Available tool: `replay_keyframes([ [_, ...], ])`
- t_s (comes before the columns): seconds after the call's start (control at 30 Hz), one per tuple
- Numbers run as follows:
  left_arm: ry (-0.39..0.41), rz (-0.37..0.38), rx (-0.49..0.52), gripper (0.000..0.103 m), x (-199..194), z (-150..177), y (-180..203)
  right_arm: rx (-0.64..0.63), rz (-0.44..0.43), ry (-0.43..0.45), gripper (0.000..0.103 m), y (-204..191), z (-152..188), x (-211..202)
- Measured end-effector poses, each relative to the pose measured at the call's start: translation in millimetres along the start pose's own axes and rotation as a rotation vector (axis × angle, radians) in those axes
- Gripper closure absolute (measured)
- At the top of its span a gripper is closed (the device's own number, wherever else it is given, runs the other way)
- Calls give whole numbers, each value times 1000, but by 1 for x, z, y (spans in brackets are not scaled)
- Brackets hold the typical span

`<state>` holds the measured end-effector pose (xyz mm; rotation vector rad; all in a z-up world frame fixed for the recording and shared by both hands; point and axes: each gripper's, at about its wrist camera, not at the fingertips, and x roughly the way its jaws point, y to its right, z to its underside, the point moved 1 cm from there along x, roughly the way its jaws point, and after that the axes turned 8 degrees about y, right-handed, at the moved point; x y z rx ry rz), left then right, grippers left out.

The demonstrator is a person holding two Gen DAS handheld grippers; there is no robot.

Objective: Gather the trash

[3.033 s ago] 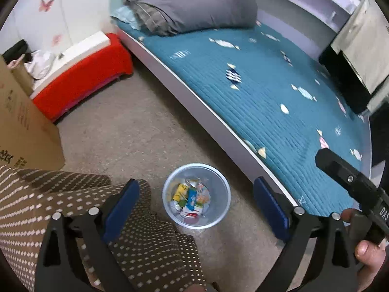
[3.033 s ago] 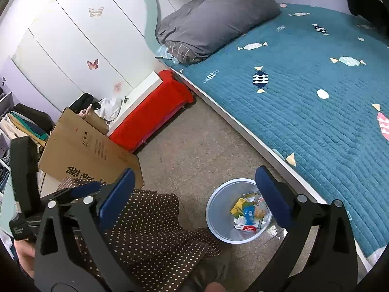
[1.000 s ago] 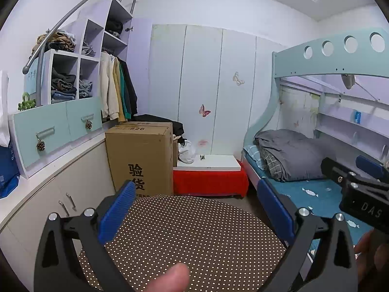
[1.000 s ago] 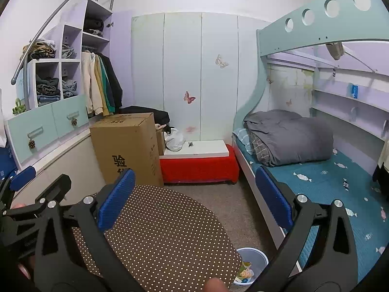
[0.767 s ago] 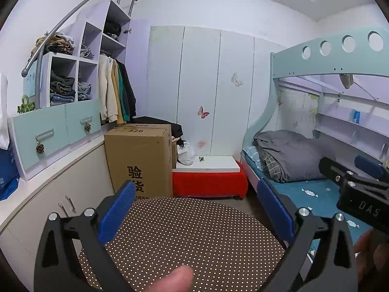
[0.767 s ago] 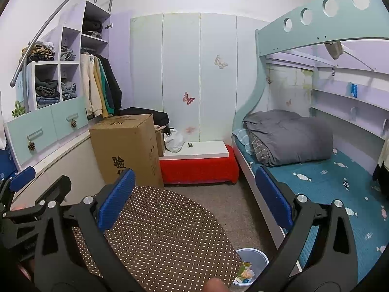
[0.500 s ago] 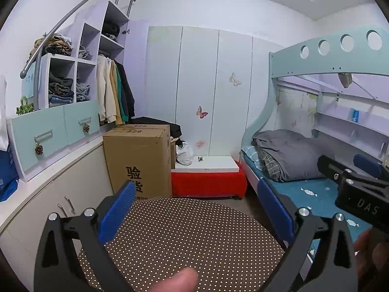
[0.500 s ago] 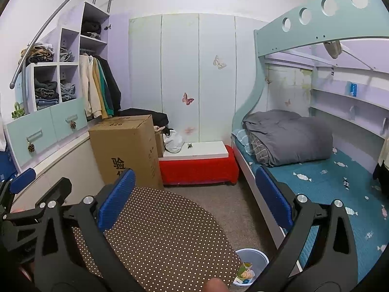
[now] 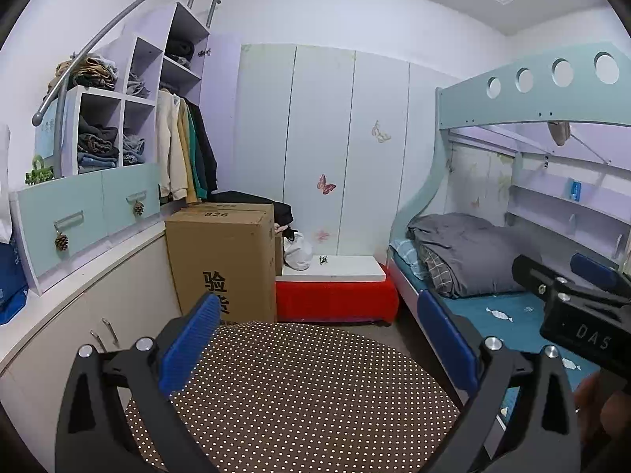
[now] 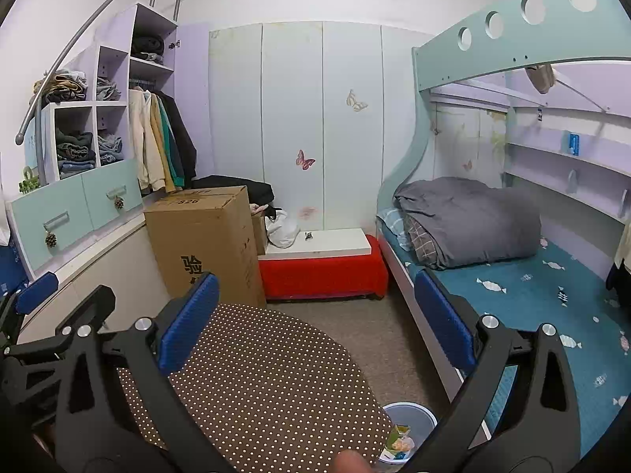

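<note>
— Small bedroom ahead: bunk bed (image 10: 512,283) to the right, wardrobe doors (image 10: 307,118) with butterfly stickers at the back, cardboard box (image 10: 205,236) and red bench (image 10: 319,268) against the far wall. Seeing any trash out in the open?

— None on the polka-dot table (image 10: 256,374) below, none on the strip of carpet (image 10: 378,339) in view. Only in the bin (image 10: 410,418), low in the right wrist view, on the floor between table edge and bed frame, colourful wrappers inside.

— And the claws?

— Left gripper (image 9: 315,347) spread wide, nothing between the blue pads (image 9: 189,339). Right gripper (image 10: 315,323) likewise spread and empty. Both held level over the table, pointing at the far wall, side by side.

— So which step?

— Probably a pause or wrap-up: wrappers binned, hands free, nothing reached for. Could also be a scan for leftovers; hard to say which.

— Next move?

— Judging from this, tilt down and sweep floor, bed and bench for stray scraps. Much of the floor hidden behind the table, so worth checking there first.
</note>
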<state>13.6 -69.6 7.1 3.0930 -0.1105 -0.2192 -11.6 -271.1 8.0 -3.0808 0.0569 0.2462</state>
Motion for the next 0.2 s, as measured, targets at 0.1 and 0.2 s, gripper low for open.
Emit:
replay_keyframes([
  [0.1,-8,-5,-6,5,2,1,-2,0,-1,-1,6,0,-1,1],
  [0.2,-14,-10,-6,5,3,2,-2,0,-1,-1,6,-1,-1,1],
])
